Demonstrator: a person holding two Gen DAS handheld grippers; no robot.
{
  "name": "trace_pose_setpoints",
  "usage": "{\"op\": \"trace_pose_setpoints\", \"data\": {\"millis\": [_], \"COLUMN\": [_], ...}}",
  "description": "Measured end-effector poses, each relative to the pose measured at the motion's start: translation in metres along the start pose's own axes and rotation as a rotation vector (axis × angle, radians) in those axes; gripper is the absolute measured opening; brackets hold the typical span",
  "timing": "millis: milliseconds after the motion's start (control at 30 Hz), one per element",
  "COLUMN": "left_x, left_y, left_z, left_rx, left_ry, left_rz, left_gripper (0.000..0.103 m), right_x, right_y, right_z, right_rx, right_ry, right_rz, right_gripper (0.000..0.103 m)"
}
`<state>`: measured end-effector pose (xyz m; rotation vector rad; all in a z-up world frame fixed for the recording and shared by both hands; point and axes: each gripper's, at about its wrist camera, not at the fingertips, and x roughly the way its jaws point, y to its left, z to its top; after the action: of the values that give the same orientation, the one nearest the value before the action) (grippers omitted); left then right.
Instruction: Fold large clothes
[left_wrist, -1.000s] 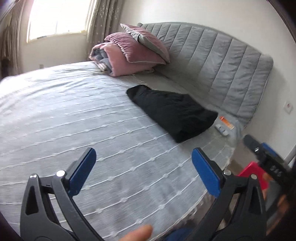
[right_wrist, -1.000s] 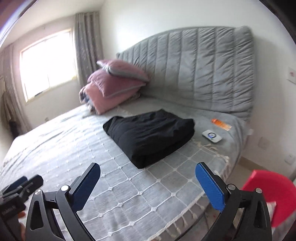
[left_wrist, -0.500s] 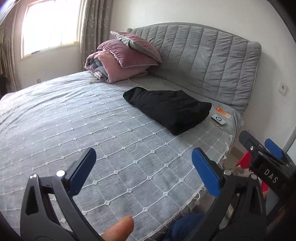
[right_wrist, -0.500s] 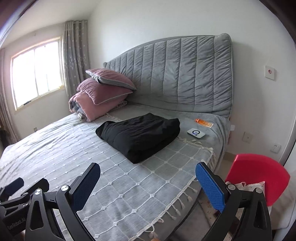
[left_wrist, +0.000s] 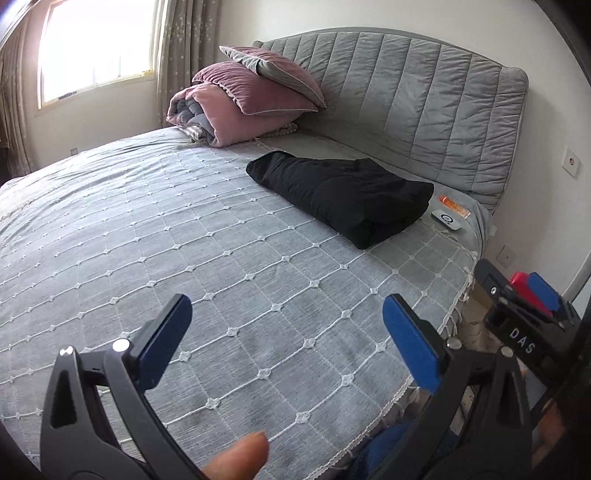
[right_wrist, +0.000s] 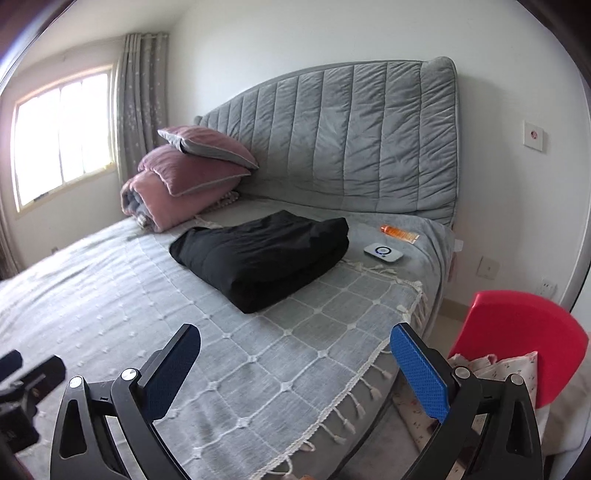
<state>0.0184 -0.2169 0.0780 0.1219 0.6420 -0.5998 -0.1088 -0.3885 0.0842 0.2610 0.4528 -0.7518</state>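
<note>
Near the headboard-side corner of the bed (right_wrist: 110, 295), the folded black garment (right_wrist: 266, 254) lies soft, bulky and probably floppy, best pinched at a thick folded edge, while the left tool (left_wrist: 286, 343) and right tool (right_wrist: 295, 363) gape empty, well apart from it.

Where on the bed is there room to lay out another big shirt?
The wide bare stretch of bedspread between the folded black garment, the pink pillows and the near fringed edge is free. It is crowded by the headboard corner: the white device and orange tube lie beside the garment.
</note>
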Motion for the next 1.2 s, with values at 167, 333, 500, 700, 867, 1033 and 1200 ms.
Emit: {"op": "trace_pose_setpoints", "data": {"millis": [167, 333, 500, 700, 867, 1033, 1200], "left_x": [0.005, 0.004, 0.004, -0.001, -0.002, 0.0, 0.0], "left_y": [-0.003, -0.003, -0.013, -0.022, -0.024, -0.026, -0.028], "left_z": [-0.001, 0.002, 0.001, 0.002, 0.003, 0.003, 0.003], "left_rx": [0.0, -0.021, 0.005, 0.026, 0.026, 0.023, 0.028], "left_ry": [-0.002, -0.026, -0.035, -0.057, -0.062, -0.056, -0.055], "left_rz": [-0.017, -0.078, -0.088, -0.111, -0.129, -0.135, -0.142], "left_gripper": [0.103, 0.103, 0.103, 0.103, 0.103, 0.103, 0.103], "right_x": [0.004, 0.004, 0.002, 0.003, 0.005, 0.006, 0.006], "right_y": [0.001, -0.002, -0.005, -0.006, -0.008, -0.008, -0.009], "right_z": [-0.004, -0.002, -0.001, -0.001, -0.002, -0.002, -0.003], "right_rx": [0.004, 0.006, 0.0, -0.001, 0.002, 0.001, 0.005], "right_ry": [0.005, 0.006, -0.004, -0.007, -0.005, -0.004, 0.006], "right_rz": [-0.002, -0.024, -0.045, -0.057, -0.071, -0.071, -0.075], "right_gripper": [0.103, 0.103, 0.103, 0.103, 0.103, 0.103, 0.103]}}
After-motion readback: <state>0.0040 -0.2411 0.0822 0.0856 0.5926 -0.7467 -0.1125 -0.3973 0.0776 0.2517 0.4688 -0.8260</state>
